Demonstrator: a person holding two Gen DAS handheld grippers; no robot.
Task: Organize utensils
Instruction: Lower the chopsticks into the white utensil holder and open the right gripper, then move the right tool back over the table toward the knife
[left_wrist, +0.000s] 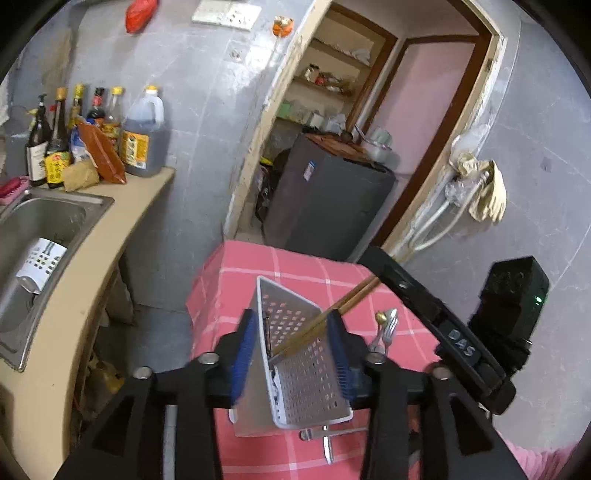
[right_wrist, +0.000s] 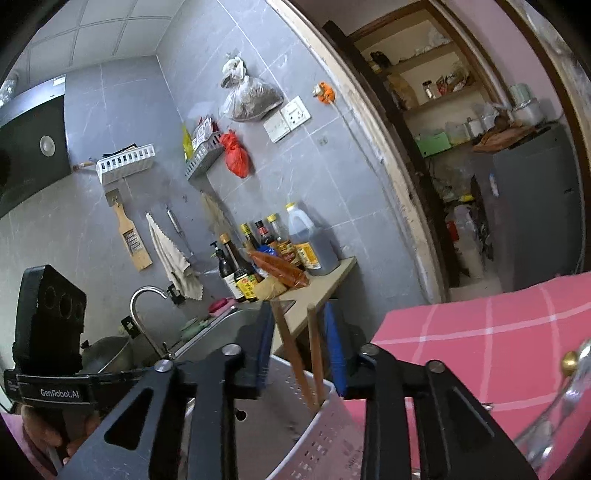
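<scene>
A white perforated utensil basket (left_wrist: 306, 369) leans tilted on the pink checked tablecloth (left_wrist: 258, 266). My left gripper (left_wrist: 291, 317) is open, its blue pads on either side of the basket. Two wooden chopsticks (left_wrist: 332, 314) slant in from the upper right, their tips inside the basket. In the right wrist view the chopsticks (right_wrist: 314, 350) stand splayed apart in the basket (right_wrist: 321, 435). My right gripper (right_wrist: 299, 314) is open around them, with gaps at both pads. A fork and a gold-knobbed spoon (left_wrist: 388, 328) lie on the cloth to the right.
Another metal utensil (left_wrist: 328, 443) lies under the basket's near end. On the left are a steel sink (left_wrist: 55, 221) holding a second white holder (left_wrist: 40, 262), and a counter with sauce bottles (left_wrist: 140, 144). A grey cabinet (left_wrist: 325, 199) stands in the doorway behind the table.
</scene>
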